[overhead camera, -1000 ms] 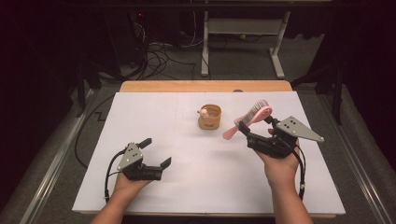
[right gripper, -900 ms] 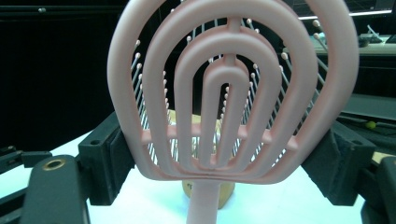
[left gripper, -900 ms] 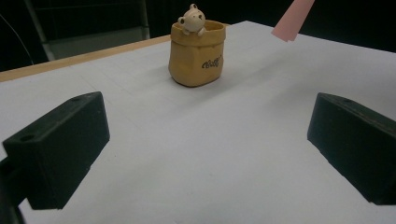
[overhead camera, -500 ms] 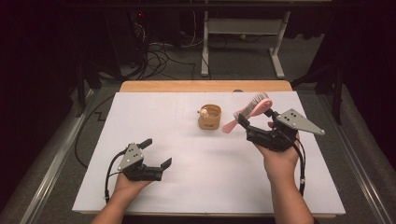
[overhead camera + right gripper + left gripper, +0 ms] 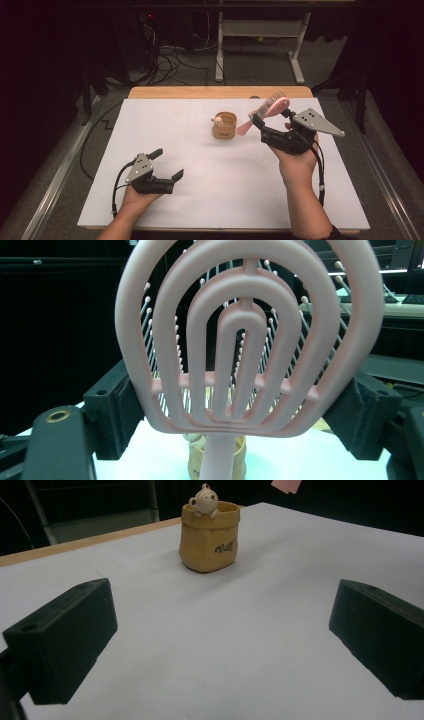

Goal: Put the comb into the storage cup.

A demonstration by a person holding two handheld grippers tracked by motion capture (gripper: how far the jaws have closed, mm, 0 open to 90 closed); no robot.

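A pink vented hairbrush (image 5: 270, 107) hangs tilted in the air, its head up to the right and its handle end pointing down toward a small tan pouch-shaped cup (image 5: 224, 125) with a bear figure on its rim. My right gripper (image 5: 261, 123) is shut on the brush's head. In the right gripper view the brush (image 5: 250, 340) sits between the two jaws, with the cup (image 5: 217, 460) just below its handle. My left gripper (image 5: 167, 163) rests open near the front left of the table, holding nothing. The left gripper view looks across bare white table at the cup (image 5: 210, 535).
The white table sheet (image 5: 200, 200) has a wooden strip (image 5: 175, 92) along its far edge. Beyond that edge are floor cables (image 5: 170, 60) and a metal stand (image 5: 260, 35). Cables trail from both grippers.
My right gripper has lifted the brush a little higher and slightly farther back, keeping the handle end near the cup. The left gripper has stayed put.
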